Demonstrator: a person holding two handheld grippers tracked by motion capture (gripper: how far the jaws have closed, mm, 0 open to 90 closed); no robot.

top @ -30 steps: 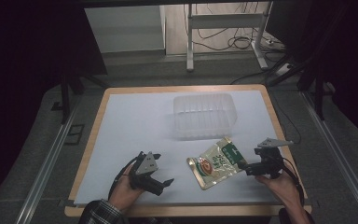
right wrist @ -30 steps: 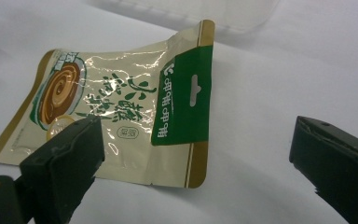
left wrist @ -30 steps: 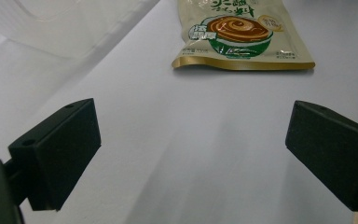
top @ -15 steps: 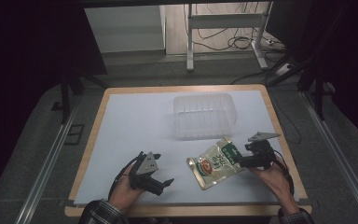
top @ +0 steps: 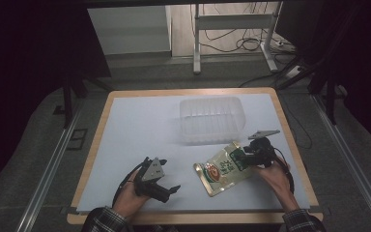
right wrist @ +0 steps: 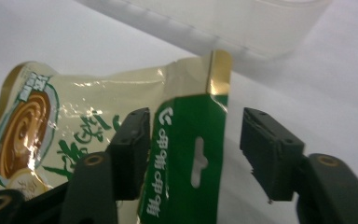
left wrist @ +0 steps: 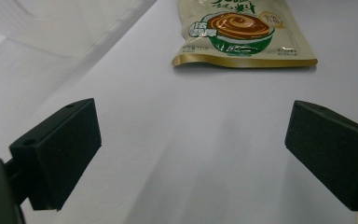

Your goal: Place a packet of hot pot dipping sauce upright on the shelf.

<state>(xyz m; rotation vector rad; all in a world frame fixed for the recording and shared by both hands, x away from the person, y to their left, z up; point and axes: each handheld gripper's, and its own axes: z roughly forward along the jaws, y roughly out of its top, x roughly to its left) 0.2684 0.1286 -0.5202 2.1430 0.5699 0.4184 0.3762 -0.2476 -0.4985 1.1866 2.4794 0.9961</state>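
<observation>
High view: a white rectangular table top with a pale wooden rim (top: 96,145) carries every item, and positions below are given relative to the glossy foil food pouch printed in green, cream and gold (top: 222,169), which lies flat near the table's front edge, right of centre. Nearest the camera, the person's left hand (top: 128,200), in a plaid sleeve, holds the left gripper (top: 170,190) well to the left of the pouch and apart from it; in the left gripper view its two black jaws stand wide apart over bare table, with nothing between them, and the pouch (left wrist: 235,32) lies ahead, its gold-edged bottom seam turned toward the gripper. At the pouch's right-hand end, the right hand (top: 275,171) brings the right gripper (top: 244,159) onto the green header strip. In the right gripper view, that strip, with its punched hanging slot (right wrist: 198,161), rises between the two black jaws of the right gripper (right wrist: 193,149); the jaws have just been closing, the left jaw lies against the foil, and a visible gap remains between the strip and the right jaw, so the pouch is not yet clamped. Farthest away, just beyond the pouch, stands a clear, ribbed rectangular plastic tub (top: 212,118), close to the pouch's upper corner.
</observation>
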